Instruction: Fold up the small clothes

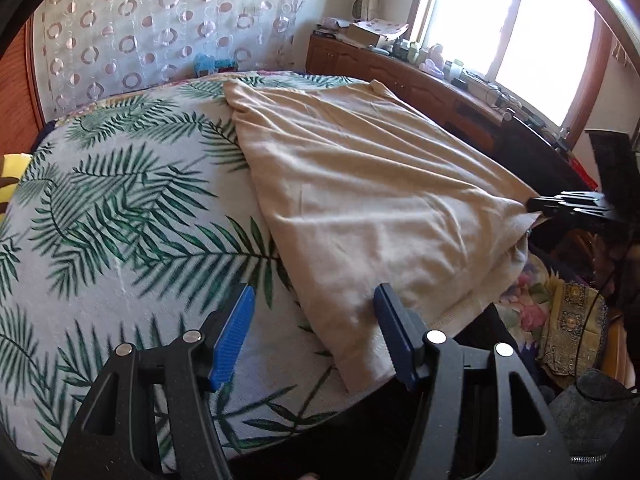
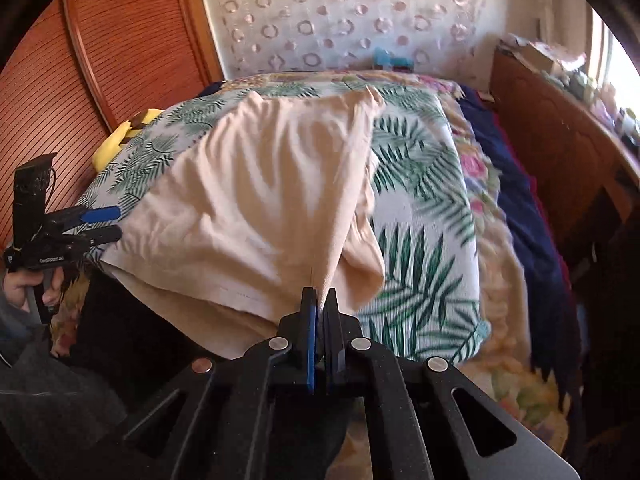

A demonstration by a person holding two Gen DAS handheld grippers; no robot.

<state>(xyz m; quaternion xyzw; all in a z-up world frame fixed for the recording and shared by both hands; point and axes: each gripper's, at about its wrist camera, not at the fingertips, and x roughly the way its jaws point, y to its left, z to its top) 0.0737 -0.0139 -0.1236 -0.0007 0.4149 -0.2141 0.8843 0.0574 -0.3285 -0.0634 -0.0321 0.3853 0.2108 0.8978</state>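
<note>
Right claw [image 2: 319, 300] pinching garment [image 2: 256, 200] edge | left claw [image 1: 314, 320] open

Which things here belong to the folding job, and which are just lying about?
Job:
- beige garment
- right gripper, shut on its edge
- left gripper, open at its near corner

Lying about:
- yellow toy
- dresser clutter
- blue toy

Beige garment [image 1: 360, 200], green palm-leaf white blanket [image 1: 120, 208], blue-padded tools
</note>
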